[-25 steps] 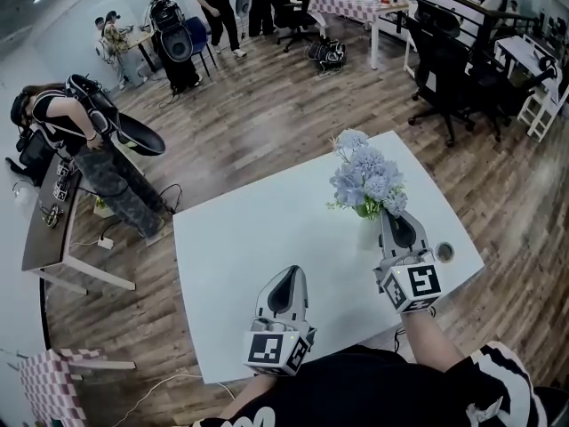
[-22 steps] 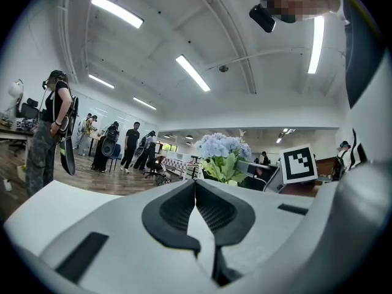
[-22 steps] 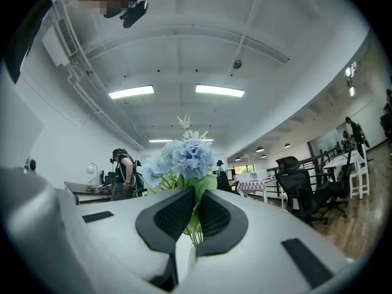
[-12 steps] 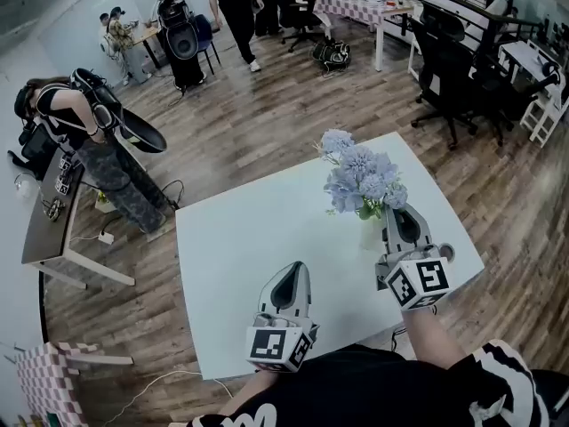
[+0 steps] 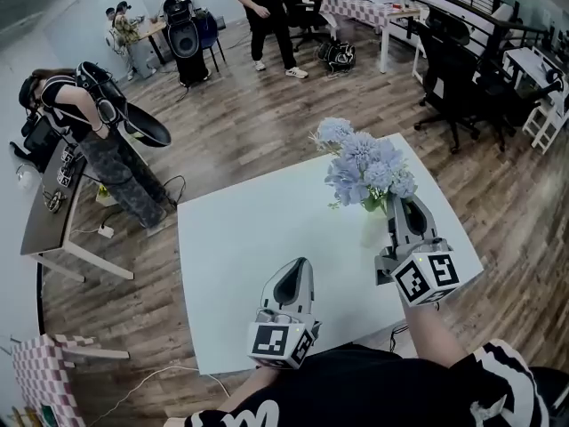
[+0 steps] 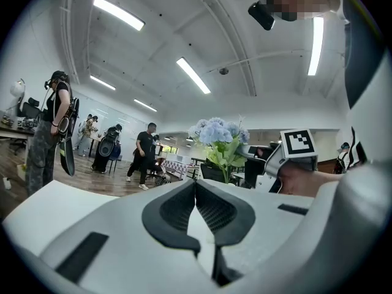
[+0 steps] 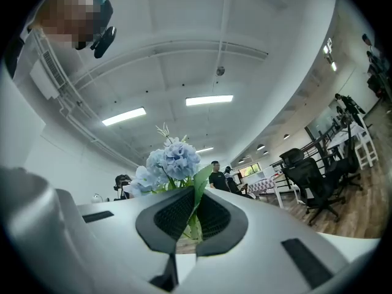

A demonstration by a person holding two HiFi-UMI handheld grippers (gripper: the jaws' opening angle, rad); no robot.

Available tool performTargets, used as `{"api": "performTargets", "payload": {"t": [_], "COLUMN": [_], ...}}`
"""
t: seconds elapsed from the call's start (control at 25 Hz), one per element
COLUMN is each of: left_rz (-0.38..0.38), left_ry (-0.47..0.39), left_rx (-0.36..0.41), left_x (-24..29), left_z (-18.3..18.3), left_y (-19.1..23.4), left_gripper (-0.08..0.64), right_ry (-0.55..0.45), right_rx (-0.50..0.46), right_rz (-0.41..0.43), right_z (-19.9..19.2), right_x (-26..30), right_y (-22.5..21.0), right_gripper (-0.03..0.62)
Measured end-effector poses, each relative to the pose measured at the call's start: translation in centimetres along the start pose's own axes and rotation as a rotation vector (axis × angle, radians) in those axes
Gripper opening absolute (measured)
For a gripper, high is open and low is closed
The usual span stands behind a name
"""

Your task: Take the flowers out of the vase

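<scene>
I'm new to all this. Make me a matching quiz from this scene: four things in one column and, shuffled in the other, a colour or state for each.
Things:
1. flowers
2. table
3. left gripper
4. right gripper

Colours or states:
a. shut on the flowers
b. white
c. pale blue
d. shut, with nothing between its jaws

Pairs: 1-c, 2-b, 3-d, 4-a

Pale blue heads and green leaves on the flowers (image 5: 364, 169). Milky white for the vase (image 5: 373, 228), plain white for the table (image 5: 231, 247). Light grey shells, black pads (image 6: 174, 210) and black-and-white square markers on the left gripper (image 5: 300, 265) and right gripper (image 5: 397, 203). Brown wood-plank floor (image 5: 267, 123). Pink-and-white checks on a cloth (image 5: 40, 381). Black sleeve (image 5: 498, 376), white-patterned.
</scene>
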State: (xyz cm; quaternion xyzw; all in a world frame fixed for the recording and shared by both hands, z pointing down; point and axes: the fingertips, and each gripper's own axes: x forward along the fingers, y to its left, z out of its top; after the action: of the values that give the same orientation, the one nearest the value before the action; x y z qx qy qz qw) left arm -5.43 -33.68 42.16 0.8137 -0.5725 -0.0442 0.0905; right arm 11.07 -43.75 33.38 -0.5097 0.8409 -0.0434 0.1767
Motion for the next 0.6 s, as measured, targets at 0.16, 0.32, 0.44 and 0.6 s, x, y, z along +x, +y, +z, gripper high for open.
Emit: {"api": "performTargets", "payload": {"t": [0.16,0.32,0.44,0.6], "left_rz": [0.005,0.024,0.031,0.039], "left_ry": [-0.006,-0.016,-0.019,-0.02], "left_rx": [0.0,-0.002,-0.002,-0.005], "left_x": [-0.3,-0.8,-1.1,-1.3], "left_z": [0.3,0.7,0.7,0.6], "left_y": [0.1,0.6,0.9,1.1], "left_gripper": [0.008,0.008,0.008,0.008], "right_ry": [-0.012,-0.025,-0.042,-0.053], "right_rx": [0.016,0.025,0.033,0.04], "right_rz": [0.018,0.041,0.061,0.078], "right_z": [0.7,1.4,1.8,2.0], "right_x": [0.3,0.6,0.9,1.5], "right_y": [0.8,1.9,2.6,3.5], "right_gripper": [0.018,0.018,0.018,0.018]}}
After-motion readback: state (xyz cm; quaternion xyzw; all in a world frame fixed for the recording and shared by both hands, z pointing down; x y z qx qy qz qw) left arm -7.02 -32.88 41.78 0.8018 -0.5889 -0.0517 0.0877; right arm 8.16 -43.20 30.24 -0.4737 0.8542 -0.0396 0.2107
